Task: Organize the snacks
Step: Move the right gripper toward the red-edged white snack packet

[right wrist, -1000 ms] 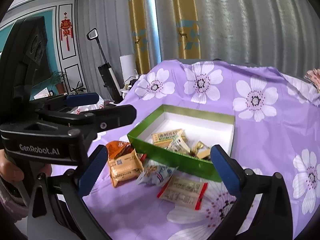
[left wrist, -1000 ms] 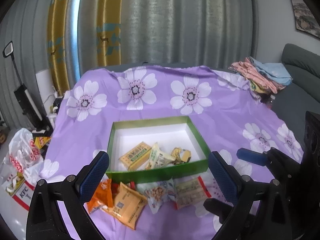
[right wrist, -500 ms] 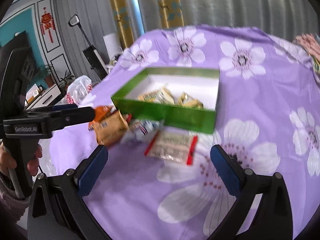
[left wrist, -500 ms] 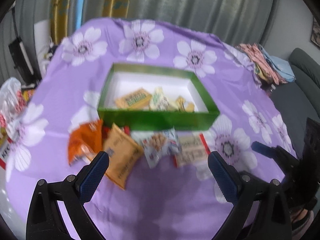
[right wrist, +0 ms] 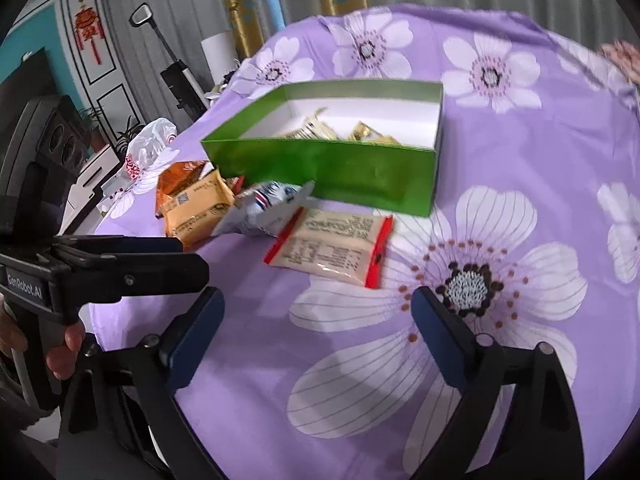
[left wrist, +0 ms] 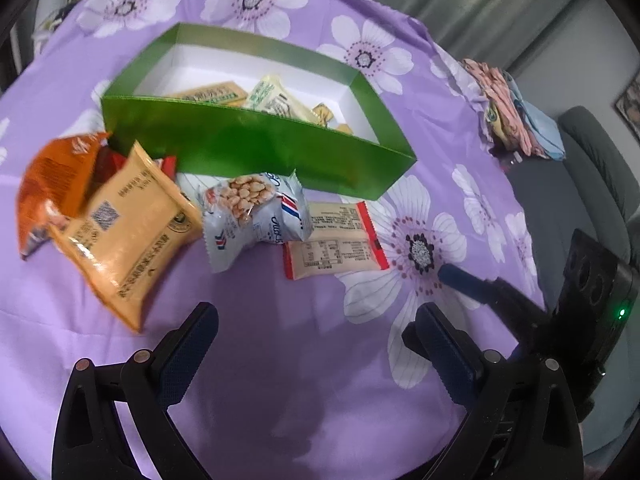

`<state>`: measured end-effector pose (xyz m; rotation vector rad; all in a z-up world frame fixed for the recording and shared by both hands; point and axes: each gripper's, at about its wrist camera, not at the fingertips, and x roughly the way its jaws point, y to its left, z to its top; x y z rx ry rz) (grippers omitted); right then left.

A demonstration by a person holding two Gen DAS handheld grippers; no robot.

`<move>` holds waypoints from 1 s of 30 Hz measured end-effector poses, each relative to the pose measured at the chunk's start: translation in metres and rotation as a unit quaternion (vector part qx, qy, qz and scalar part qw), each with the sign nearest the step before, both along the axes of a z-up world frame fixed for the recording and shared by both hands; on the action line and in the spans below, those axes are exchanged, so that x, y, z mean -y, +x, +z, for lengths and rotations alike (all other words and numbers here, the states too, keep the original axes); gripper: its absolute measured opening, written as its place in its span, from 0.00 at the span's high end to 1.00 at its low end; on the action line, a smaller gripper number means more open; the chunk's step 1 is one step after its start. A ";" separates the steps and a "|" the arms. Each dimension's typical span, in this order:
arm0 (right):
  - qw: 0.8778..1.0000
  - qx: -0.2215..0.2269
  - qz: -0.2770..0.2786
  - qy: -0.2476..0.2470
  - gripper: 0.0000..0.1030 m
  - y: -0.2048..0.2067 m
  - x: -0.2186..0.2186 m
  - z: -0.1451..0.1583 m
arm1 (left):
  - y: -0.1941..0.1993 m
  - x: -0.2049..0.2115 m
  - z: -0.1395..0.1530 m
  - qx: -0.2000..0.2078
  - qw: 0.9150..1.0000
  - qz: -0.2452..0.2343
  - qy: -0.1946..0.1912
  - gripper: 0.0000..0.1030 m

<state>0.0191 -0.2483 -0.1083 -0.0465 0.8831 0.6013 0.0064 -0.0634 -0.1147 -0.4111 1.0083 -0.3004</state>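
One green box (left wrist: pixel 256 148), four loose snack packets (left wrist: pixel 256 216) in front (a fifth hides behind).
Left gripper (left wrist: pixel 316 344) and right gripper (right wrist: pixel 316 324) tilt downward, jaws wide, the right's just narrowing, both empty.

One green box (left wrist: pixel 256 148); inside it at least three snack packets (left wrist: pixel 268 96) show, the rest hidden by its near wall; ahead of the hand-held grippers, outside the box, four loose packets in full view: one orange (left wrist: pixel 52 184), one tan (left wrist: pixel 132 220), one white with nuts pictured (left wrist: pixel 252 216), one cream with red ends (left wrist: pixel 336 240); a fifth, red one (left wrist: pixel 110 160) peeks from under the tan; two hand-held grippers, left (left wrist: pixel 316 344) and right (right wrist: pixel 316 332).
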 end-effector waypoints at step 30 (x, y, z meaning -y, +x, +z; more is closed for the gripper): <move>0.997 -0.034 0.062 -0.024 0.25 0.049 -0.026 -0.041 | 0.055 0.021 -0.030 -0.036 0.999 -0.001 -0.007 0.51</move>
